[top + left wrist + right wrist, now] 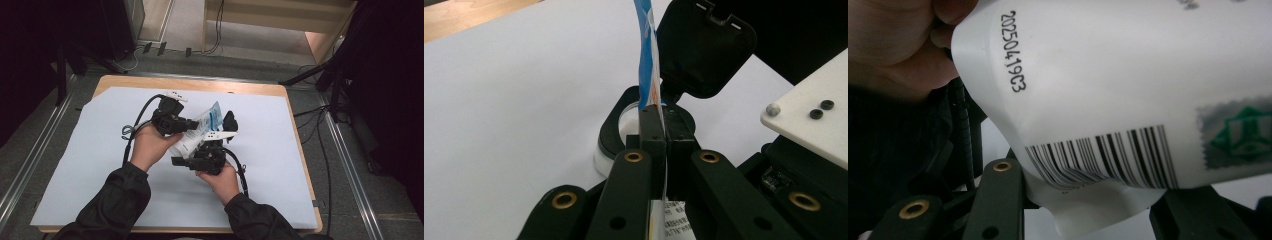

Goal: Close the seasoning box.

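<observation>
the left gripper (665,131) is clamped on the pouch (200,132); the right gripper (1088,200) grips its lower end. next move, judged: pull steadily apart to tear.

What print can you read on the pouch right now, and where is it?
"2025041903" or "20250419C3" (last letter unsure): printed in black on the white pouch, above its barcode.
Green-grey stamp mark: too blurred to read.
Small print under the left gripper: too small.

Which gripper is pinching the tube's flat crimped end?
The left gripper: its jaws are shut on the tube's blue-and-white flat end. The right gripper holds the wider white body by the barcode.
</observation>
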{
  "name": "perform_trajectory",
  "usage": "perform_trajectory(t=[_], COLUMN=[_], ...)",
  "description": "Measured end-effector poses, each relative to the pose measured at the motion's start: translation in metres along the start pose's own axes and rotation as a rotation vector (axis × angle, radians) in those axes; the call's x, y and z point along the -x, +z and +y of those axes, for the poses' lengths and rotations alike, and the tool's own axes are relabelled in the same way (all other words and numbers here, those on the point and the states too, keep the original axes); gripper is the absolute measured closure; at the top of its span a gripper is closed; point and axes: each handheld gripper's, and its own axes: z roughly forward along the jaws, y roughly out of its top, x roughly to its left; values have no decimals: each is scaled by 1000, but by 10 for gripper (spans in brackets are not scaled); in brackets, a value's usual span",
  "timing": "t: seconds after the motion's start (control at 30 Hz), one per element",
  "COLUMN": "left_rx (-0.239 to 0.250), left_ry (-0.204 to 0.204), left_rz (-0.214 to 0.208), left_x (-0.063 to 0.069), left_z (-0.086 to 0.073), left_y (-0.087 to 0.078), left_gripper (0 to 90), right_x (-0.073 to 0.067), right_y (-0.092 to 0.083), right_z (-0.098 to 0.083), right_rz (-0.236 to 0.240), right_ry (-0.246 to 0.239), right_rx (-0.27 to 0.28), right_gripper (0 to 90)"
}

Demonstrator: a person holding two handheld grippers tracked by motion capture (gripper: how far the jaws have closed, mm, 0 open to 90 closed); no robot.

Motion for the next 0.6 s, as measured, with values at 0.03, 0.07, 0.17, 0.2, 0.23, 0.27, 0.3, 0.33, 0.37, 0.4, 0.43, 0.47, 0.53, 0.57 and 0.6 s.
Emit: perform_trajectory(t=[0.03,0.07,0.17,0.2,0.23,0.27,0.3,0.33,0.37,0.4,0.43,0.47,0.53,0.57,0.6], left_rx=[0,0,1,1,0,1,2,3,4,4,4,6,2,4,4], left_ry=[2,4,2,2,3,5,6,7,5,4,2,-2,-1,-3,-4], left_rz=[1,3,5,4,5,3,4,0,-3,-5,-4,-6,-9,-10,-10], left_x=[0,1,2,2,2,2,3,3,3,2,2,2,1,1,1], left_z=[0,0,0,0,0,0,0,0,0,0,0,0,0,0,0], left_y=[0,0,0,0,0,0,0,0,0,0,0,-1,-1,-2,-2], left_gripper=[900,900,900,900,900,900,900,900,900,900,900,896,889,885,885], right_x=[-1,-1,-2,-2,-2,-3,-3,-3,-2,-2,-2,-2,-1,-1,-1], right_y=[0,0,2,2,1,1,1,1,0,0,0,-1,-1,-1,-1], right_z=[0,0,-1,-1,-1,-1,-1,-1,-1,-1,-1,-1,-1,-1,-1], right_rz=[-2,-2,-8,-8,-9,-16,-23,-24,-20,-15,-14,-8,1,6,9], right_ry=[-2,-3,-12,-12,-11,-17,-17,-15,-9,-5,-3,4,10,14,16], right_rx=[-1,-2,-7,-7,-8,-10,-8,-6,2,5,7,11,16,17,18], right_gripper=[615,601,589,589,594,607,623,625,627,628,629,630,632,633,633])
